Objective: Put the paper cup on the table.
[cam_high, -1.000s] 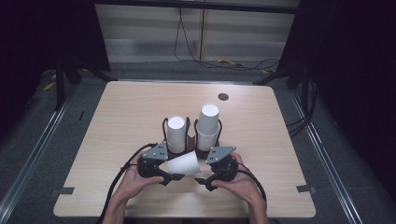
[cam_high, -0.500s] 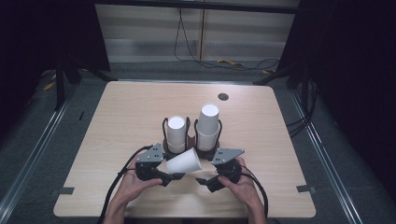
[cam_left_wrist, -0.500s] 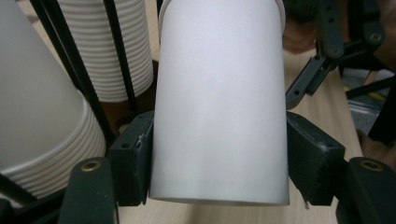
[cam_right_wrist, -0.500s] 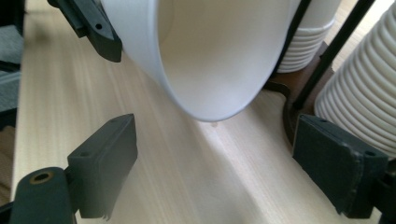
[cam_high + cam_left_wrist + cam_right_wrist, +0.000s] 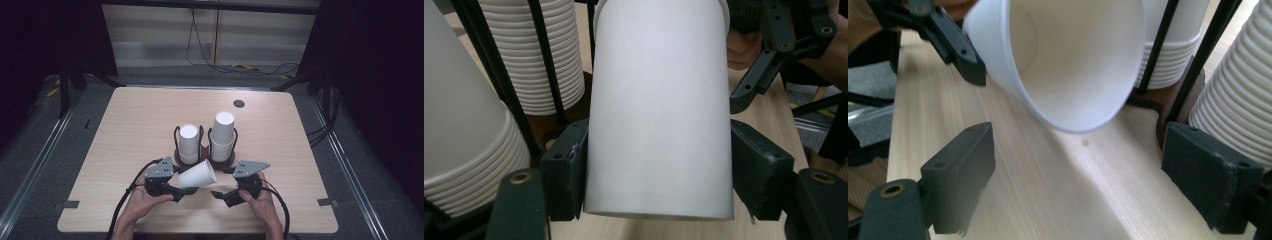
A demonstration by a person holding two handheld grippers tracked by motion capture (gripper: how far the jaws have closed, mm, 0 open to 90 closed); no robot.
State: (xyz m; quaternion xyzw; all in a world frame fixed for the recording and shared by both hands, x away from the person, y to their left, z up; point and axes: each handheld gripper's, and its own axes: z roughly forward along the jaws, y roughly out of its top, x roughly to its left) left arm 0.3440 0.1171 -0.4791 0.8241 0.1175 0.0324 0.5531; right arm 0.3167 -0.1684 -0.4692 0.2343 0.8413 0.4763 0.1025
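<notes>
I am at a pale wooden table, a two-jaw gripper in each hand. My left gripper is clamped on a single white paper cup; in the left gripper view both black pads press against the cup's sides near its closed base. The cup is lying on its side in the air, just above the tabletop, its open mouth turned toward my right hand.

My right gripper sits just beside that mouth with nothing between its jaws — they stand wide apart. In the right gripper view I look along those two black pads straight into the hollow of the cup, which hangs close ahead of them without touching either one; a jaw of the left gripper shows behind it.

Just beyond the cup, toward the middle of the table, stands a dark holder with thin black wire uprights. It carries two stacks of white cups turned upside down — a shorter left stack and a taller right stack. The held cup is near the foot of these stacks, between my two grippers. Farther back on the table there is a small dark round spot. Black cables trail from both grippers toward me.
</notes>
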